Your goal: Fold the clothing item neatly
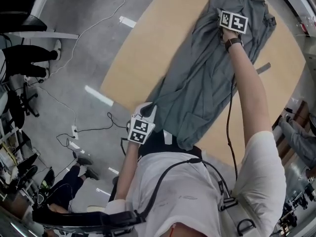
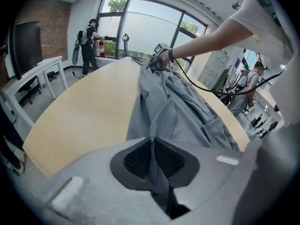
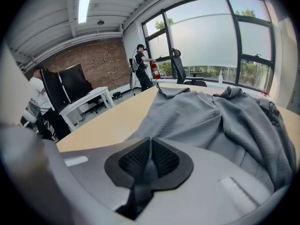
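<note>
A grey garment lies stretched lengthwise across the light wooden table, one end hanging over the near edge. My left gripper is at that near end, shut on a fold of the fabric, which is pinched between its black pads. My right gripper is at the far end, shut on the garment, with cloth squeezed between its pads. In the left gripper view the right gripper shows far off on the rumpled cloth.
A dark tape strip lies on the table at the right. Cables run over the grey floor at the left. A person stands by the window, near an office chair. A white desk carries a monitor.
</note>
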